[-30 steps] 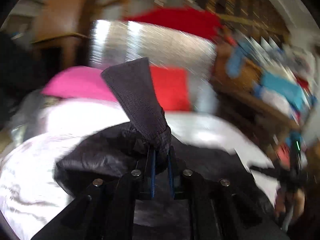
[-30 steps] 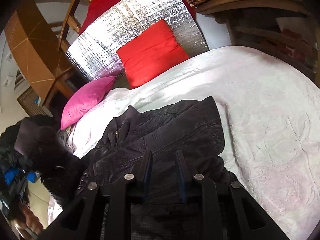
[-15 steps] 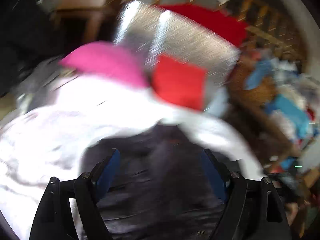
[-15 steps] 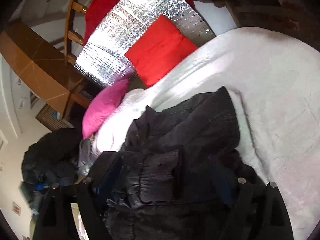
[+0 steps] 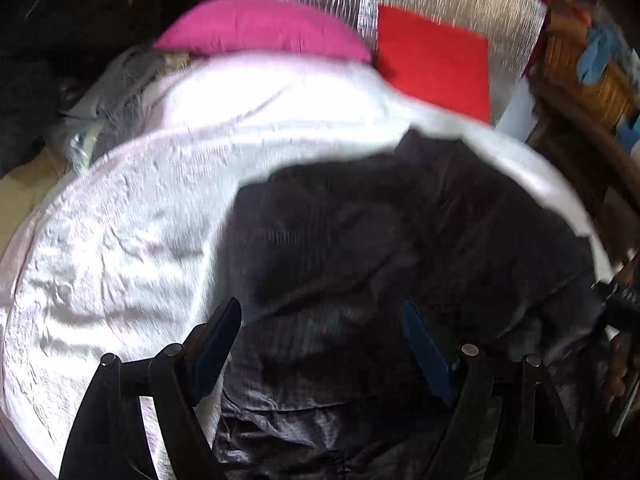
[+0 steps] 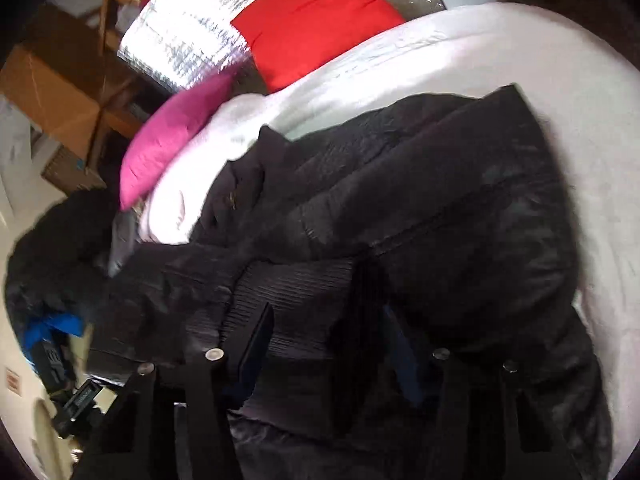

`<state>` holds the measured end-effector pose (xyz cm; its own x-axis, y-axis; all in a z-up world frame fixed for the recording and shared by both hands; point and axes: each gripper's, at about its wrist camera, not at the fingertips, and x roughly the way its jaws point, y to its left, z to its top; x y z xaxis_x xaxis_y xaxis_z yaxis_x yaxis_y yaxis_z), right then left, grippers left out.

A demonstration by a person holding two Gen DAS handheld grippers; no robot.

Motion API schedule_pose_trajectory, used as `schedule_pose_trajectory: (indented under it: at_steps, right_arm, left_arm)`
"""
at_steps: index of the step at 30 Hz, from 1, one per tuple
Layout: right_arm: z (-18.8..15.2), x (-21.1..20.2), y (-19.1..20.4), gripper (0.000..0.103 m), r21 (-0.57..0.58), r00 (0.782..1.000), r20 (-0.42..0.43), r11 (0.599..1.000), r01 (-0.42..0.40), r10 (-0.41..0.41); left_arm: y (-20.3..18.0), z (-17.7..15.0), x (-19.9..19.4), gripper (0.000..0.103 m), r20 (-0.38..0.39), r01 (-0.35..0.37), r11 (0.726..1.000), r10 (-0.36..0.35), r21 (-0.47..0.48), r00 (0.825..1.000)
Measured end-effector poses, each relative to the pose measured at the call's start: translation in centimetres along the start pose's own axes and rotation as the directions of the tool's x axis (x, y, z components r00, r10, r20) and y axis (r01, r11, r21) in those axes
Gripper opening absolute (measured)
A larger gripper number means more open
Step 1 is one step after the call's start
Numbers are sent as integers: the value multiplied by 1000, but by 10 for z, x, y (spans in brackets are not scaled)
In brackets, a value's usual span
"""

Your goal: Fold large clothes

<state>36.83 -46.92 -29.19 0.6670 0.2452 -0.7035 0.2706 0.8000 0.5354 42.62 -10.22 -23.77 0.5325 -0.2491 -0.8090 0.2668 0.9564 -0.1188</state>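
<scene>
Here the left gripper [image 5: 320,316] hangs spread and empty over the dark quilted jacket [image 5: 400,240] on the white textured bedspread [image 5: 120,240], while the right gripper [image 6: 324,320] is closing around its ribbed cuff [image 6: 296,300], not yet pinching.

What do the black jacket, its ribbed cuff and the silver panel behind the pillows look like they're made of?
Black jacket: probably a synthetic shell such as nylon, going by its slight sheen and fine crinkles. Ribbed cuff: a matte knit with close parallel ridges, likely elastic. Silver panel: looks like reflective foil, with a bright glare and a gridded texture.
</scene>
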Motion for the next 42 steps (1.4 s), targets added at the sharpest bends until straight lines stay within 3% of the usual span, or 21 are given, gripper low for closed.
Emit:
schedule_pose_trajectory:
  at_steps: [3, 4, 8, 11, 13, 14, 16, 20, 21, 23, 24, 26, 29, 33, 35, 36, 37, 39, 42]
  right_arm:
    - [-3, 4, 18, 25, -67, 1000, -22, 998, 18, -20]
    - [-5, 1, 23, 19, -77, 1000, -12, 997, 5, -6]
    - [-5, -36, 41, 14, -148, 991, 132, 988, 32, -13]
    - [4, -73, 34, 10, -123, 966, 255, 990, 66, -33]
    - [12, -97, 14, 10, -72, 937, 341, 992, 108, -78]
    - [17, -102, 3, 10, -47, 933, 348, 993, 112, -89]
    - [25, -100, -27, 10, 21, 947, 304, 994, 108, -109]
    - [29, -88, -60, 11, 115, 971, 226, 992, 54, -79]
    - [30, -89, -61, 17, 113, 972, 228, 993, 26, -52]
    - [28, -93, -58, 56, 87, 972, 236, 996, 4, -24]
    - [26, -94, -55, 90, 81, 970, 243, 997, -9, -11]
    - [21, -95, -48, 94, 71, 957, 288, 997, -33, 11]
    - [22, -81, -35, 92, 15, 970, 245, 1000, -3, -1]
    - [16, -40, -20, 67, -64, 992, 109, 995, 74, -67]
    - [10, -16, -16, 63, -104, 986, 46, 981, 163, -159]
    - [8, -11, -14, 57, -124, 980, 43, 973, 197, -193]
    - [5, -10, -9, 37, -157, 971, 65, 958, 238, -230]
    - [3, -18, -2, 20, -178, 967, 75, 951, 254, -244]
    - [-3, -46, 12, 17, -221, 966, 152, 946, 237, -207]
  left_arm:
    - [-3, -5, 10, 83, -35, 1, 1000, -1, 15, 999]
    - [-5, -5, 10, 83, -34, -6, 1000, 7, 25, 999]
    - [-12, -4, 8, 83, -21, 2, 1000, -1, 31, 1000]
    - [-20, -3, 9, 83, -15, 0, 998, 1, 64, 1000]
    - [-27, -2, 10, 83, -8, -16, 995, 17, 101, 1000]
    - [-32, -3, 9, 83, -3, -29, 992, 29, 122, 1000]
    - [-34, -1, 7, 83, 2, -36, 990, 36, 136, 999]
    - [-13, 8, -5, 83, 43, -3, 998, 0, 65, 999]
    - [-8, 9, -10, 83, 63, -1, 999, -2, 51, 998]
    - [0, 12, -19, 83, 108, 3, 1000, -5, 17, 994]
    - [-1, 13, -16, 83, 115, 7, 1000, -9, 9, 993]
    - [-3, 12, -7, 83, 90, -4, 1000, 2, 17, 996]
    - [-12, 7, 14, 83, 34, -86, 994, 84, 62, 996]
    - [-24, 2, 34, 83, -13, -125, 986, 127, 109, 992]
    - [-25, -3, 41, 83, -31, -130, 982, 136, 137, 990]
    - [-26, -4, 41, 83, -28, -134, 981, 139, 143, 990]
    - [-26, -3, 40, 83, -29, -130, 981, 136, 141, 990]
    - [-24, -2, 37, 83, -32, -115, 985, 120, 126, 992]
    - [-25, -3, 29, 83, -16, -104, 988, 106, 115, 994]
